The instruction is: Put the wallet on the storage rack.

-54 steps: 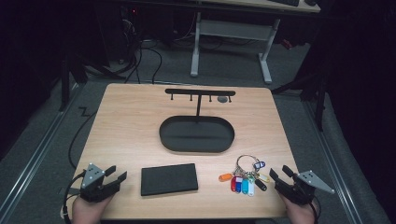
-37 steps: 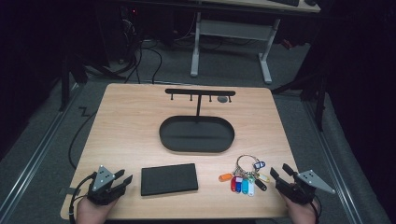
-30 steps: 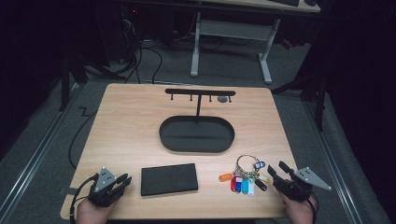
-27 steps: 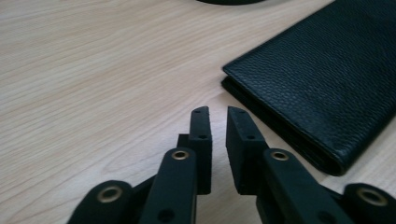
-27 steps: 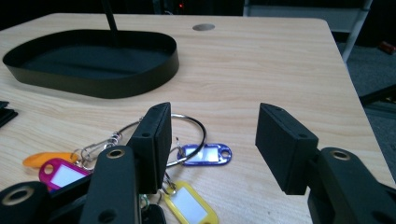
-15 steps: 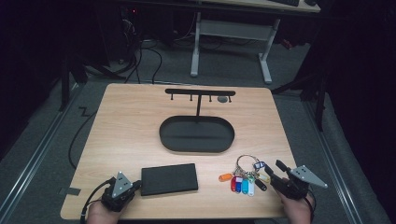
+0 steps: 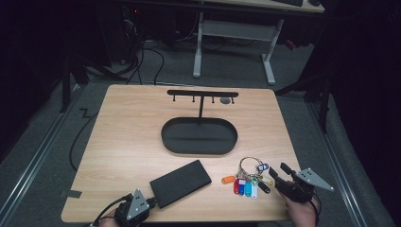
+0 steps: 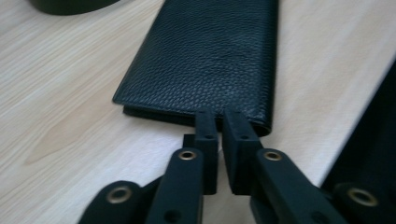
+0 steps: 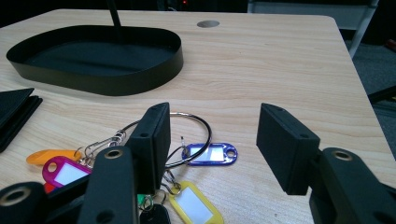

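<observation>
Two grippers, one change: the left gripper (image 8: 219, 122) has slid right to the black leather wallet (image 7: 180, 182) at the near edge, jaws nearly shut against its end, likely a push. The right gripper (image 9: 210, 140) waits open over the tagged key bunch (image 7: 248, 178).

A black wallet (image 8: 205, 60) made of bumpy leather is laid flat and closed on the table. Its near short edge is met by the tips of the left jaws, which are almost shut. A bunch of keys (image 9: 154, 158) with orange, pink, blue and yellow tags is spread flat by the right jaws, under the left one
</observation>
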The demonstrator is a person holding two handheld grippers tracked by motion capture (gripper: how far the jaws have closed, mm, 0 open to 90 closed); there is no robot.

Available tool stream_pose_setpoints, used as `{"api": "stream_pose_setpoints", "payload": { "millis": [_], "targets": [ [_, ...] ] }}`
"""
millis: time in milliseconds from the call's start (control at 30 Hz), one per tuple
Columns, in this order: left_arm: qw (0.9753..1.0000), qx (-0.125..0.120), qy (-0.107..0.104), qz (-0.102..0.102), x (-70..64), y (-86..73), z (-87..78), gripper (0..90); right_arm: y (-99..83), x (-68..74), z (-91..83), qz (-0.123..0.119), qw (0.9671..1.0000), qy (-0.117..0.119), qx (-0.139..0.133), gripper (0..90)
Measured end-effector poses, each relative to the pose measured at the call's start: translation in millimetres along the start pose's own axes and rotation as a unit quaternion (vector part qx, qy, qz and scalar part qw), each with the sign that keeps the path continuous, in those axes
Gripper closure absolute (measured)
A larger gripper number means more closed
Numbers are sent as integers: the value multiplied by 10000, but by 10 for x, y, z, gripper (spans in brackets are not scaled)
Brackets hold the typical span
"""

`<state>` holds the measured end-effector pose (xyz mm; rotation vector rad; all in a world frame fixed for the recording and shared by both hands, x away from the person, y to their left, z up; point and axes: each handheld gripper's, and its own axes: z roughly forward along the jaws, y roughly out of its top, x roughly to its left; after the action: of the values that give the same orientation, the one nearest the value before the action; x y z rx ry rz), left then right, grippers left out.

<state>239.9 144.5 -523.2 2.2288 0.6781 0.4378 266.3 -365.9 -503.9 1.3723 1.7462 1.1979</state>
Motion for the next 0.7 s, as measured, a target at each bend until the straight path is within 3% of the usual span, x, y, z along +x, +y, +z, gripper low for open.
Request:
{"api": "stream_pose_setpoints", "payload": {
  "millis": [100,200,300,333,500,567,633,700],
  "targets": [
    [10000,-92,0,5,-8,16,-38,746,3,-7,-14,19,10000,-15,-32,453],
    [9991,-403,83,-101,31,39,-150,705,3,-19,-22,74,10000,-33,-57,454],
    [9988,-466,50,-113,59,55,-169,646,1,-31,-21,113,9999,-74,-49,456],
    [9984,-524,-120,-194,70,82,-142,637,0,-34,-20,112,9999,-84,-47,456],
    [9984,-522,-209,-71,6,208,-35,589,0,-41,-3,131,9998,-111,-23,460],
    [9977,-517,-420,-93,-12,269,32,597,-1,-38,4,144,9998,-115,-16,461],
    [9972,-381,-649,2,-51,350,138,623,-6,-34,8,137,9998,-120,-9,461],
    [9970,-302,-718,-21,-67,379,180,640,-8,-34,11,143,9998,-113,-8,461]
  ]
}}
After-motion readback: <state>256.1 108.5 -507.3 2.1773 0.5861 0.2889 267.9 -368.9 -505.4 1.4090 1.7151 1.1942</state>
